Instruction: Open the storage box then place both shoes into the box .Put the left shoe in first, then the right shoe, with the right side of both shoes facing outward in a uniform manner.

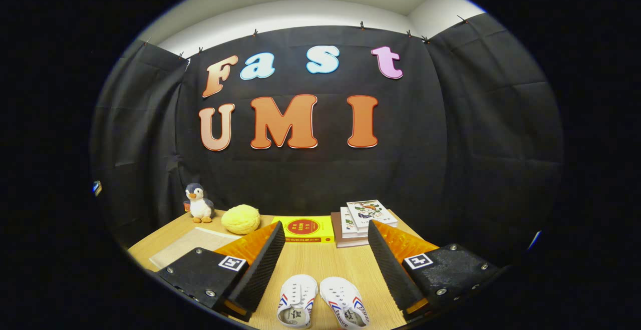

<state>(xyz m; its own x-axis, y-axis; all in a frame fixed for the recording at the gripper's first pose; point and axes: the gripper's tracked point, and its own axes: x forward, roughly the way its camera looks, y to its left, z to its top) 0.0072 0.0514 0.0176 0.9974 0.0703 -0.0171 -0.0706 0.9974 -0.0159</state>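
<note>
Claw (pixel 320 250) spread wide, nothing between fingers, held level above the light wooden desk (pixel 320 265), pointing toward booth wall. Pair of white canvas shoes w/ red-blue side stripes (pixel 323 302) lies side by side between & just under the fingers, toes pointing away. Storage box: can't tell where it is; a flat pale tray-like thing (pixel 188 245) sits beside left finger. Step in hand, prob. opening box first: locate it, approach lid edge squarely, don't nudge shoes. Beyond fingers: yellow book (pixel 305 230), stack of books (pixel 363 222), yellow plush ball (pixel 241 219), penguin toy (pixel 199 203).

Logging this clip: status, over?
Gripper open, holding nothing. Shoes side by side on table, between fingers. Books beyond, not blocking.
</note>
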